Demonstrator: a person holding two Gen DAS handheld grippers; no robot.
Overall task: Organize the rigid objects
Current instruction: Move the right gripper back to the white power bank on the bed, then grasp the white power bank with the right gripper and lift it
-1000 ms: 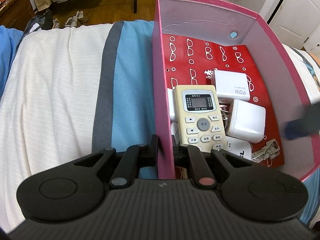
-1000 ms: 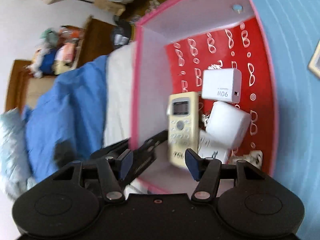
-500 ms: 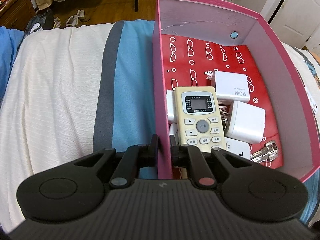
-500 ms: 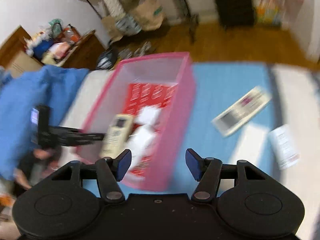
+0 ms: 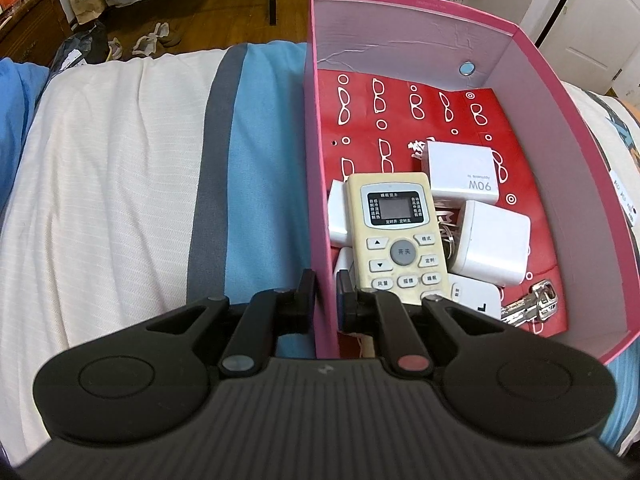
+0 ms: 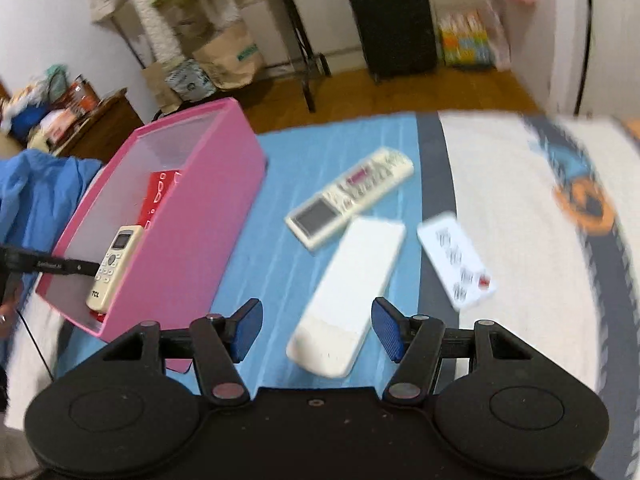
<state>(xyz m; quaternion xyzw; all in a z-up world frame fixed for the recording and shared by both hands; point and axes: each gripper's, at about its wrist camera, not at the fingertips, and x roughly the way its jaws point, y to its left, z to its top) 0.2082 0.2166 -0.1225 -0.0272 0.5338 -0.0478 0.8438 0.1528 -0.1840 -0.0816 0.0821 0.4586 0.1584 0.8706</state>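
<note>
left gripper: clamped on the pink box wall
right gripper: jaws apart, empty, over a white remote on the bed

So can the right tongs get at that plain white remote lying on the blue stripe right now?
Probably yes. The right tongs are open and empty, and the plain white remote lies just ahead between the fingers with nothing on top. The pink box sits off to the side, clear of the path.

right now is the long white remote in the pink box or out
Out: the long white remote lies on the blue bedcover beside the pink box.
</note>
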